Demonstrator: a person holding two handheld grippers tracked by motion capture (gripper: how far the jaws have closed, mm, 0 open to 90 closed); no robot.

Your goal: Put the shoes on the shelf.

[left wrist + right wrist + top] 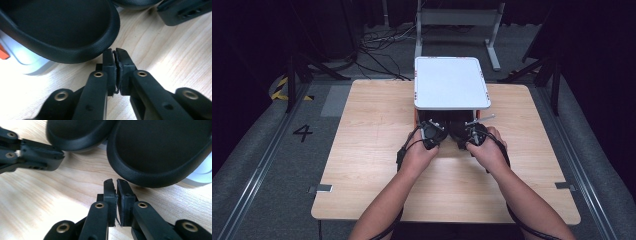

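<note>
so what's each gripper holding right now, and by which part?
Nothing. The left gripper and right gripper both have their jaws shut with nothing between them, tips just short of the black ear cushions, over the wooden table.

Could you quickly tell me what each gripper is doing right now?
Left gripper: shut, holding nothing, beside a black ear cushion.
Right gripper: shut, holding nothing.

Support: light wood table [372, 150], rectangular, rounded corners, grain running L-R. White raised stand [452, 82] w/ flat top sits at far-centre edge, orange trim at its base. Two black cushioned pads [162, 152] lie on the tabletop directly in front of/under the stand, side by side, approx. touching. Table stands on grey floor [262, 150].
</note>
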